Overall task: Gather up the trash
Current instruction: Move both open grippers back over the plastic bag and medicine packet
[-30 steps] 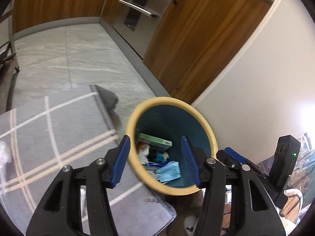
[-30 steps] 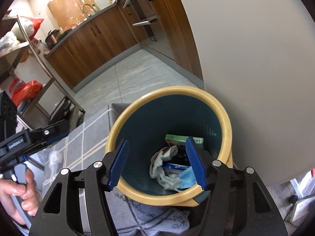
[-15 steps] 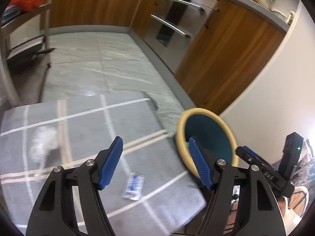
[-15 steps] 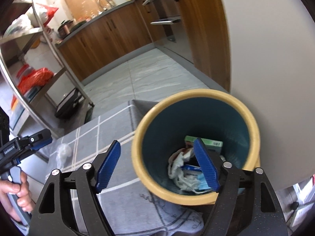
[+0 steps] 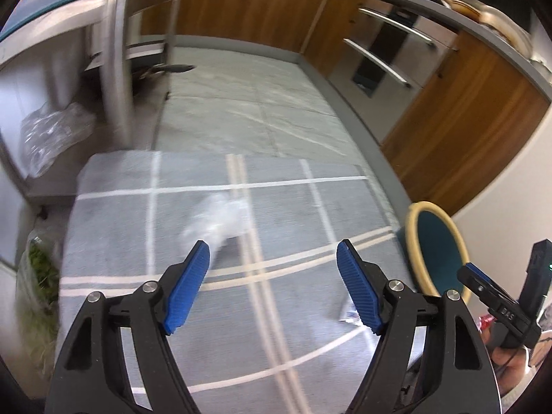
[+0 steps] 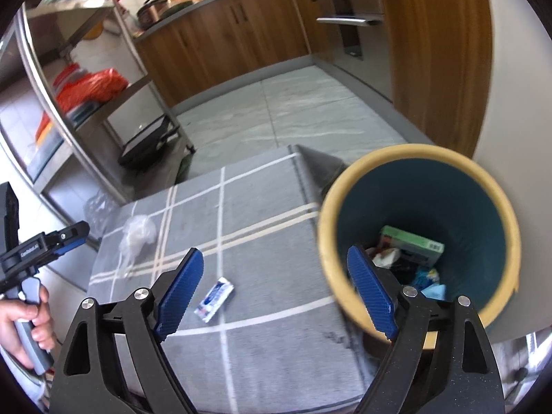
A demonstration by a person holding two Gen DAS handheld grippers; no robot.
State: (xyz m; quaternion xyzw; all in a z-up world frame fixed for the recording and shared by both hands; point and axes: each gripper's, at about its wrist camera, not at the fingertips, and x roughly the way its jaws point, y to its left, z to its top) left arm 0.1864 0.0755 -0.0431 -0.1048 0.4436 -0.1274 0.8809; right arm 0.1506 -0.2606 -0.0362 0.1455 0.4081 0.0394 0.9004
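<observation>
We are holding our left gripper (image 5: 272,269) over the grey mat (image 5: 293,327) with white lines, and its blue fingers (image 5: 188,286) have just been opening and are spread wide with nothing between them. Our right gripper (image 6: 274,279) has been opening too, and its fingers (image 6: 371,296) are wide apart and holding nothing. A crumpled clear plastic bag (image 6: 138,233) is lying on the far left part of the mat, and it looks blurry in the left view (image 5: 217,222). A small white and blue wrapper (image 6: 214,295) is lying flat on the mat near the middle, well apart from the bag. The trash bin (image 6: 331,207) with the yellow rim is standing at the right edge of the mat, close to the white wall (image 6: 517,103), with a green box (image 6: 412,245) and other trash inside. A metal shelf (image 6: 86,110) is standing on the far left. The grey floor (image 6: 293,110) past the mat is lying open up to the brown cabinets (image 6: 224,34).
</observation>
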